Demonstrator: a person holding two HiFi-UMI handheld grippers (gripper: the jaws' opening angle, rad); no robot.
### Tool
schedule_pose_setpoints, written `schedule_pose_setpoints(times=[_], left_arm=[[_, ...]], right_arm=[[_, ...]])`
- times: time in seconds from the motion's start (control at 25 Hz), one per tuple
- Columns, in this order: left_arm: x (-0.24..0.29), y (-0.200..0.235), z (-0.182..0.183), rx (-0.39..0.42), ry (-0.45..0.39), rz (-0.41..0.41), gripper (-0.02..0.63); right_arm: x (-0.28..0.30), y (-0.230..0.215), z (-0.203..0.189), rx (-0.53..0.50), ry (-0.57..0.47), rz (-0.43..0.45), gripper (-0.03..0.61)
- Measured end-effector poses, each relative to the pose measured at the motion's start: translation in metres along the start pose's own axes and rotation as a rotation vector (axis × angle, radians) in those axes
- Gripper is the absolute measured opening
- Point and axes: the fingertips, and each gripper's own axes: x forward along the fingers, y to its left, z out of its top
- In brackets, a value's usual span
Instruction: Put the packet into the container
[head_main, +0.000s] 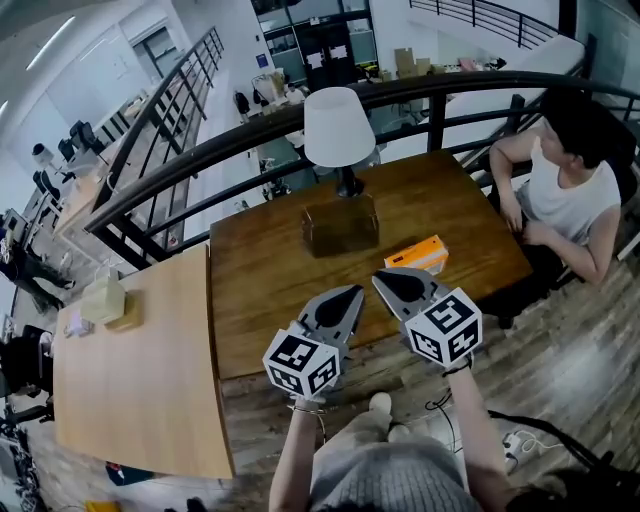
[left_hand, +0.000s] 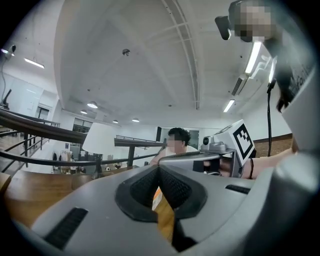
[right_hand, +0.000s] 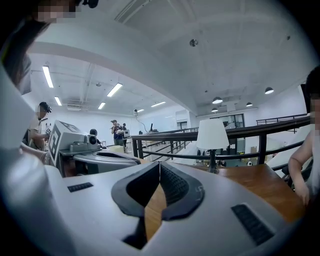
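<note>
While both grippers hang over the near edge of the tabletop (head_main: 260, 300), neither holds a thing. The left gripper (head_main: 353, 294) has its jaws shut tight, tip to tip, with nothing between them. The right gripper (head_main: 385, 281) is the same: jaws shut and empty. The 2 sit side by side, close together, and both point away from the person who holds them, toward the far side of the tabletop.

Just past the right gripper lies the packet (head_main: 417, 255). It is orange and lies flat on the wood. It is almost straight ahead of the right jaws and off to the right of the left jaws, so the right gripper is the nearer of the 2. The packet's long side runs across, left to right, with the right end a little farther away. So the jaws face its long side, not an end. I think the right jaws must open first, then go forward and down to pinch it across its short way.

Farther on, behind the packet and to its left, stands the container (head_main: 341, 226), a dark brown box. The packet is not in it yet, and the 2 are apart. Behind the container is a lamp (head_main: 340, 128) with a white shade. A person (head_main: 570, 190) sits at the far right end.
</note>
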Motion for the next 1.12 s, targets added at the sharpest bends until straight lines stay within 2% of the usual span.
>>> schedule_pose_setpoints(times=[0.28,0.6,0.88,1.12], left_arm=[[0.017,0.021,-0.002,-0.004,0.006,-0.023,0.005],[0.046,0.022,-0.004,-0.023,0.022,-0.038,0.005],[0.077,0.029,-0.009,-0.052,0.027,-0.018,0.005],[0.112,0.028,-0.017,-0.062,0.052,-0.030,0.005]], right_arm=[[0.019,-0.016,0.002,-0.001,-0.001,-0.023,0.012],[0.016,-0.048,0.003,0.026,0.009,-0.033,0.012],[0.023,-0.079,-0.011,0.050,0.078,0.015,0.012],[0.021,-0.116,-0.022,0.058,0.141,0.017,0.012]])
